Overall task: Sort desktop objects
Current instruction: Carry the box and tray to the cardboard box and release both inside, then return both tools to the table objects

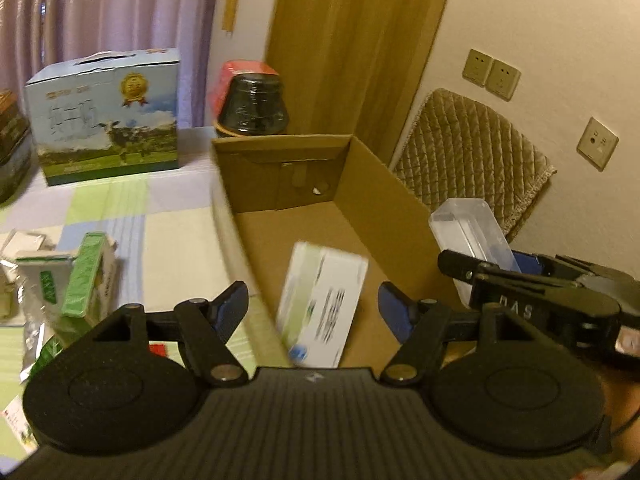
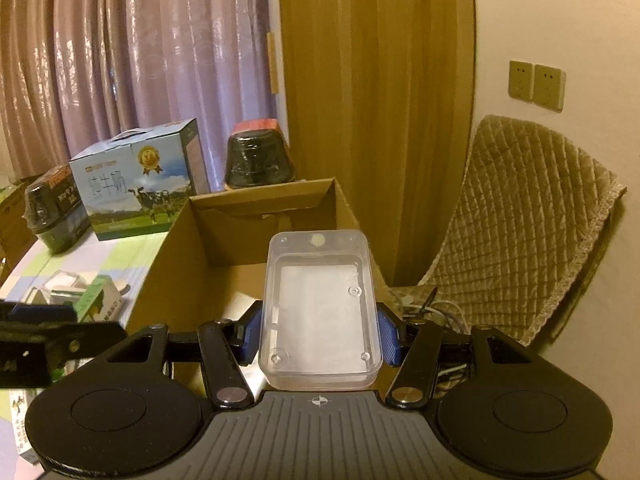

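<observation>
Our left gripper (image 1: 312, 300) gapes empty above the cardboard box (image 1: 400, 184), the white carton (image 1: 324, 304) inside it. Our right gripper (image 2: 320, 332) clamps the clear plastic case (image 2: 320, 312) above the box; we should lower it inside before releasing.

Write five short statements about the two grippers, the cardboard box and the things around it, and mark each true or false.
1. The right gripper is shut on a clear plastic container. True.
2. The left gripper grips the white medicine box. False: it is open, and the blurred box is between its fingers, over the cardboard box, not clamped.
3. The milk carton with the cow picture sits inside the cardboard box. False: it stands on the checked tablecloth, left of the box.
4. A quilted cushion leans against the wall at right. True.
5. The cardboard box is closed. False: its top is open.
</observation>
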A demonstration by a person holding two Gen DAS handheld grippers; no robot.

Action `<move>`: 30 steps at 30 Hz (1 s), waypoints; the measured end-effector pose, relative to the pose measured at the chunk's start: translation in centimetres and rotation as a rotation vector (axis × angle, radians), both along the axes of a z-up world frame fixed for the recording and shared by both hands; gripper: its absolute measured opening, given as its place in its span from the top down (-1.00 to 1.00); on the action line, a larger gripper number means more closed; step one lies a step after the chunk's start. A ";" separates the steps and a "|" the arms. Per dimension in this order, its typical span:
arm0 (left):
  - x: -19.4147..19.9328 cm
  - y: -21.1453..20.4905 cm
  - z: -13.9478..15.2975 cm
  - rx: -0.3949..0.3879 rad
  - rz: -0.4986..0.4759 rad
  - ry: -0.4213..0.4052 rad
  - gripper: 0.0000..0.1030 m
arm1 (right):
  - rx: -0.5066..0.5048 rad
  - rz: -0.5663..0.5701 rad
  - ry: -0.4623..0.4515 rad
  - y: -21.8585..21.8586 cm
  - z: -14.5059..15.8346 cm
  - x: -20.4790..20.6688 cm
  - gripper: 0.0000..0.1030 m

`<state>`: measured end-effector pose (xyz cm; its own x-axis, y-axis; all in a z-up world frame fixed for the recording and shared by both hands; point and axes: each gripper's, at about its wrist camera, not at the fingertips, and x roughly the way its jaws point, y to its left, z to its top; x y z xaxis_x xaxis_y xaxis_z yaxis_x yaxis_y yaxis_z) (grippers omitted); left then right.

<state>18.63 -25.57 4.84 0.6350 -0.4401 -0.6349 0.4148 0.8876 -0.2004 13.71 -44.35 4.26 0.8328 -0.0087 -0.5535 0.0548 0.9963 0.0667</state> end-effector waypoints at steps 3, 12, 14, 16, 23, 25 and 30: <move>-0.7 1.5 0.0 -0.007 0.027 -0.002 -0.31 | 0.005 0.011 -0.001 0.6 0.0 0.5 -0.05; -2.4 4.4 0.3 -0.041 0.065 0.000 -0.32 | 0.027 0.036 -0.031 0.9 0.0 2.3 -0.53; -2.8 4.8 0.4 -0.039 0.068 -0.002 -0.33 | 0.025 0.024 -0.038 0.9 0.2 1.7 -0.53; -3.3 5.5 0.3 -0.037 0.074 -0.005 -0.33 | 0.038 0.009 -0.041 0.7 0.3 0.8 -0.53; -4.8 8.1 -0.8 -0.022 0.120 0.014 -0.42 | 0.060 -0.011 -0.053 1.3 0.4 -3.5 -0.55; -5.4 8.9 -1.2 -0.015 0.132 0.017 -0.47 | 0.073 -0.009 -0.063 1.9 0.6 -4.9 -0.57; -7.5 11.5 -2.1 0.013 0.168 0.023 -0.54 | 0.097 0.033 -0.073 4.4 0.8 -8.3 -0.60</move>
<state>11.14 -14.04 2.78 0.6842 -0.3201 -0.6553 0.2553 0.9468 -0.1960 5.40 -39.96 5.03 0.8700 0.0695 -0.4881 0.0140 0.9861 0.1654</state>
